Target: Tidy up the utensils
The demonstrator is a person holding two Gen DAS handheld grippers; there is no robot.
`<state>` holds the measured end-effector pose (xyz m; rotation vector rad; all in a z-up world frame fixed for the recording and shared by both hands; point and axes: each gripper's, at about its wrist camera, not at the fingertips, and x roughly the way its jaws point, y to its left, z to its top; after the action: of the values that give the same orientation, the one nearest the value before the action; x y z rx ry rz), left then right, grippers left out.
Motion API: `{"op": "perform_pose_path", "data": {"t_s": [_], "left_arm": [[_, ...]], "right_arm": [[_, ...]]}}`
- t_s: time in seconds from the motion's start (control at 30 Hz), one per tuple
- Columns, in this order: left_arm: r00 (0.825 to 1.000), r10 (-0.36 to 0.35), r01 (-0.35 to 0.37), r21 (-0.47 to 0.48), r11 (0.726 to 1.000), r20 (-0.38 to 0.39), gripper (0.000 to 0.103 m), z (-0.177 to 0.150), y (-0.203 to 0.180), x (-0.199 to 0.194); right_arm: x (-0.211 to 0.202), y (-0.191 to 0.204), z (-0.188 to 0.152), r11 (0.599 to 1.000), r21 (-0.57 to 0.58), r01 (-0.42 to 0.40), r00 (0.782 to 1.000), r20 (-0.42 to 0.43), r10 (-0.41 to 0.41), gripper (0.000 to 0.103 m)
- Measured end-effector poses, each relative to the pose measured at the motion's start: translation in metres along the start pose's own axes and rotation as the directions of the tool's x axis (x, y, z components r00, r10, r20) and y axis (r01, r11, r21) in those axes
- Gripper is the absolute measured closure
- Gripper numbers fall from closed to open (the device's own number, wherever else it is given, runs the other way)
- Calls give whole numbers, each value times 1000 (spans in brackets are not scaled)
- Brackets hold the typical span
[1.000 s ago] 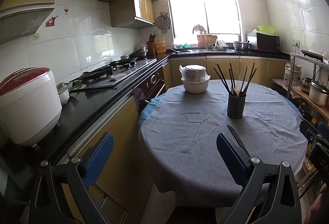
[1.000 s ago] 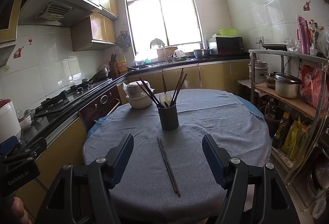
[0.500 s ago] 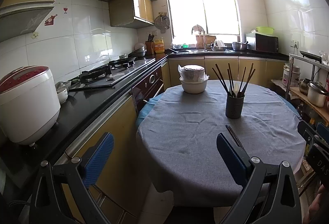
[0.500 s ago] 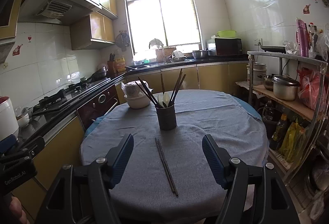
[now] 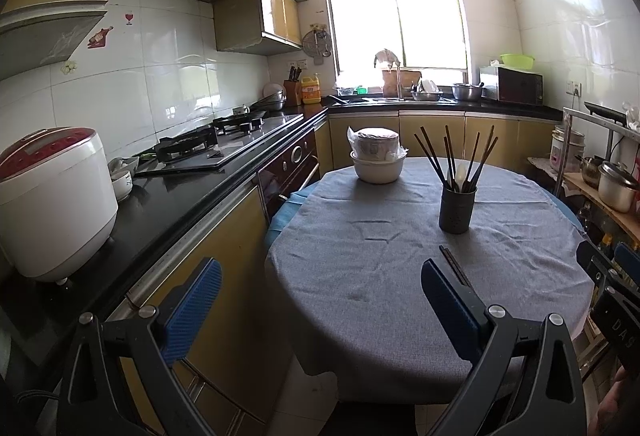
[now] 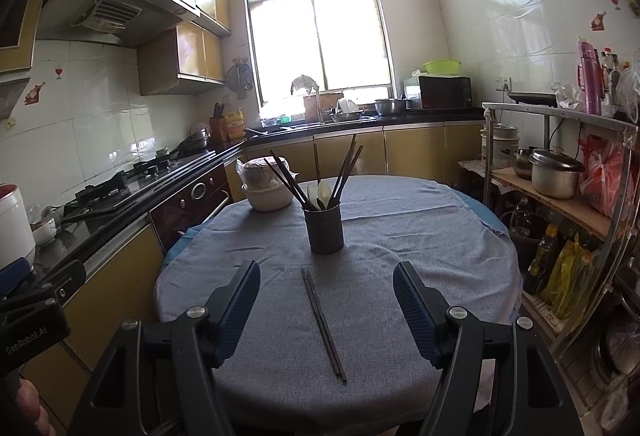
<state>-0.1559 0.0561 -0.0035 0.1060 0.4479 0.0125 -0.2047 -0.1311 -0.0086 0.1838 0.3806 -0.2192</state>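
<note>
A pair of dark chopsticks [image 6: 323, 324] lies on the grey tablecloth [image 6: 400, 248], pointing toward a dark utensil holder [image 6: 324, 228] that stands upright with several chopsticks and white spoons in it. My right gripper [image 6: 326, 282] hangs open above the near table edge, the loose chopsticks lying between and below its fingers, untouched. In the left wrist view the holder [image 5: 457, 209] stands right of centre and the chopsticks [image 5: 454, 268] are partly hidden by a blue finger [image 5: 448, 306]. My left gripper [image 5: 316, 286] is open and empty, over the table's left edge.
Stacked white bowls [image 6: 267, 185] sit at the table's far left. A black counter [image 5: 180, 191] with a gas stove [image 5: 192, 145] and a rice cooker [image 5: 52, 201] runs along the left. A metal rack [image 6: 560, 203] with pots and bottles stands close on the right.
Both views have drifted back slightly from the table; the chopsticks, holder and bowls lie where they were. Both grippers stay open.
</note>
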Motion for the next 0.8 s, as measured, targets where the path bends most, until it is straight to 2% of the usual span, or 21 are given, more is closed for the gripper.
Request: {"op": "perform_pose_path", "data": {"t_s": [0.8], "left_arm": [[1000,-12,12,-12,1000,-10,3,-2,-1,-1]], "right_arm": [[1,3,1,1000,-4,10,1000,-4,-10,31]]}}
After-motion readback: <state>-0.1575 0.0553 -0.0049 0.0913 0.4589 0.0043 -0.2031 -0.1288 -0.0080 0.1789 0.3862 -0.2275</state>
